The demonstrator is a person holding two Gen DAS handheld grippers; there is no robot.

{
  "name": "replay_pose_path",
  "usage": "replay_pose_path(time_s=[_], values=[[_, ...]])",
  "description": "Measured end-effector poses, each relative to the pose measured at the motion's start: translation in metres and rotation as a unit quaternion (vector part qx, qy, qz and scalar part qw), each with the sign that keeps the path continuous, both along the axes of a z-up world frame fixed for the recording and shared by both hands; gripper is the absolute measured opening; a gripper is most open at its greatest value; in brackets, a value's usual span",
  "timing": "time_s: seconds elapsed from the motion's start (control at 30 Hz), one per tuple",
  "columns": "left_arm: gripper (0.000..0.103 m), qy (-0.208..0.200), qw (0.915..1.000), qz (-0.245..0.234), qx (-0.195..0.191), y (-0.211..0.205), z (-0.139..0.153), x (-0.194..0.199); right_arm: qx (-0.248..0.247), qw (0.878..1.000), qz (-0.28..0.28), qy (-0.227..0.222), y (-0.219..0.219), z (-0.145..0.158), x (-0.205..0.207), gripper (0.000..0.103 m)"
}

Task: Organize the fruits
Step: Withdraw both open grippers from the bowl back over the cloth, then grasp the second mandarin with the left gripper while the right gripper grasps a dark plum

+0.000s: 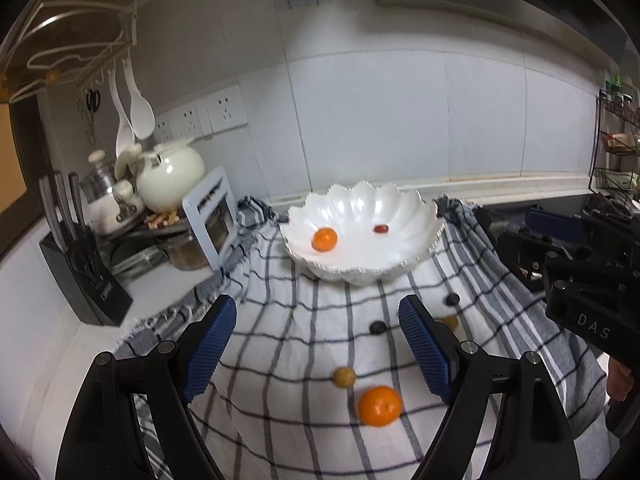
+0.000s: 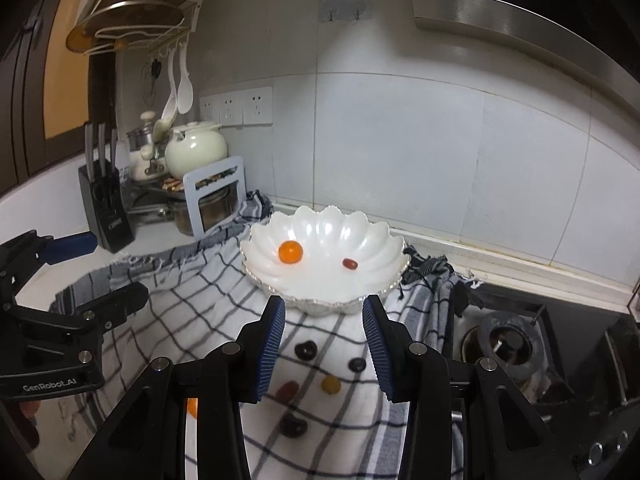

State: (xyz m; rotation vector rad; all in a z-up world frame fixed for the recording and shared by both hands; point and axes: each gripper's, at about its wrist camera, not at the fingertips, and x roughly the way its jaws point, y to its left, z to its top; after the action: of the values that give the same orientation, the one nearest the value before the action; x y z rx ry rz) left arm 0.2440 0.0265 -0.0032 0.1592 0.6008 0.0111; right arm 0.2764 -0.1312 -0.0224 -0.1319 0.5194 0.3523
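Kitchen counter, checked cloth [image 1: 304,344]; bowl [image 1: 362,264] holds two fruits. Left gripper [image 1: 316,344] wide and right gripper [image 2: 324,346] narrower, both empty. Mid-collection; next, probably grab the orange [image 1: 379,405].

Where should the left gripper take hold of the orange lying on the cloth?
Grip the orange across its middle, coming down from above. It is round and sits free on the checked cloth, apart from the small yellow fruit, and the left gripper looks open wide enough.

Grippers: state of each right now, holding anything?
Left gripper: jaws open wide, holding nothing.
Right gripper: jaws open, narrower gap, holding nothing.
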Motion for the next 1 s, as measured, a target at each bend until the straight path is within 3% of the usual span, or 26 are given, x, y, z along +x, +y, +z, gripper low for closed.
replay_pose_path(time_s=[0.27,1.0], values=[[0.084,0.031,0.9994,-0.004,-0.015,-0.002,-0.027,-0.009,-0.002,1.0,0.006,0.025,-0.002,-0.019,-0.012,0.042],[0.083,0.105,0.9941,-0.024,-0.014,-0.013,-0.089,-0.008,-0.018,0.992,0.022,0.12,0.005,-0.085,-0.009,0.042]])
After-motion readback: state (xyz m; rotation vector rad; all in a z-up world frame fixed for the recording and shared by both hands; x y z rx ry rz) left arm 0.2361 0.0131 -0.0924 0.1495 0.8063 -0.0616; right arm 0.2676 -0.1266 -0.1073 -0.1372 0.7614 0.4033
